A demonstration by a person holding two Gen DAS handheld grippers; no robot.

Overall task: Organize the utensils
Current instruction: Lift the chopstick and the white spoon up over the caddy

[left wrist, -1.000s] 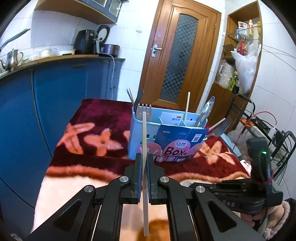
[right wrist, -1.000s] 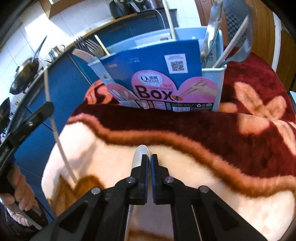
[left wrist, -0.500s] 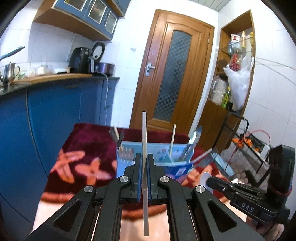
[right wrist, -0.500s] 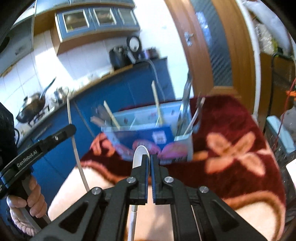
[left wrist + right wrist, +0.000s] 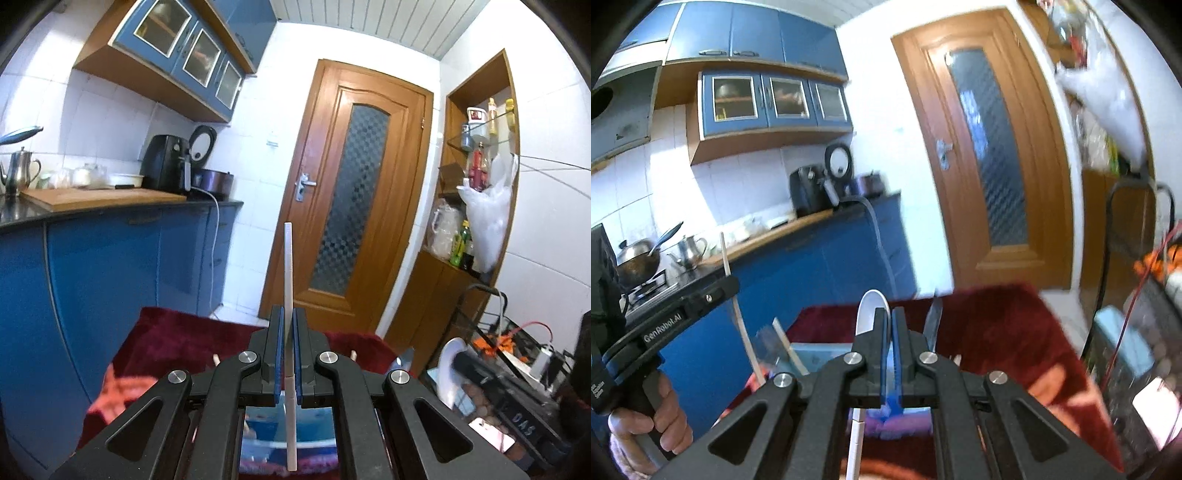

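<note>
My left gripper is shut on a thin white chopstick that stands upright between its pads. My right gripper is shut on a white spoon; its bowl sticks up on the left side of the jaws and its handle runs down below. The blue utensil box sits low, mostly hidden behind my left gripper; in the right wrist view the blue utensil box shows with chopsticks and a metal utensil in it. The left gripper with the chopstick appears there at the left.
The box stands on a red and cream floral blanket. Blue kitchen cabinets with a counter run along the left. A wooden door is ahead, and a shelf with bottles and a wire rack stand at the right.
Both grippers have risen and tilted up with their utensils. The box has dropped low in both views, and the door and wall cupboards now fill the frames.
</note>
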